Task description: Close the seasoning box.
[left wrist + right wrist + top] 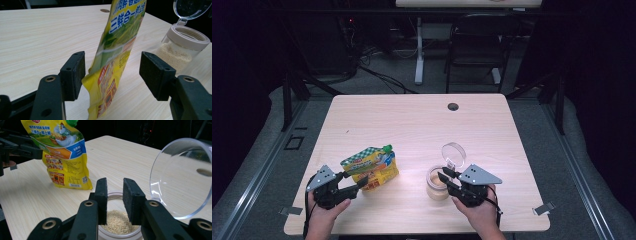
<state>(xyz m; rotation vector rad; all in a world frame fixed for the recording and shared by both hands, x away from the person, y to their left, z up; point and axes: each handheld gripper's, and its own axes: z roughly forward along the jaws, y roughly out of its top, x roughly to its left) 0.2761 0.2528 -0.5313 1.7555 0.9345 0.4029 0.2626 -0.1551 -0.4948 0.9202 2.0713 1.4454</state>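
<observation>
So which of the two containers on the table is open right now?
The glass jar of beige granules by the right hand-held gripper: its clear hinged lid stands flipped up. The yellow pouch keeps its green cap on.

Dark room, grey floor (387,75), black chair (477,45) beyond table (412,120).

A yellow and green plastic stand-up pouch (371,169) with a green screw cap, blue and red print and a cartoon chicken on its face stands upright on the pale wooden bench (412,120), leaning slightly, near the front left. Well to its right stands a squat clear jar (437,186) with a beige collar, partly filled with pale tan granules. Its round clear hinged lid (453,154) is flipped open and stands up behind the mouth.
</observation>
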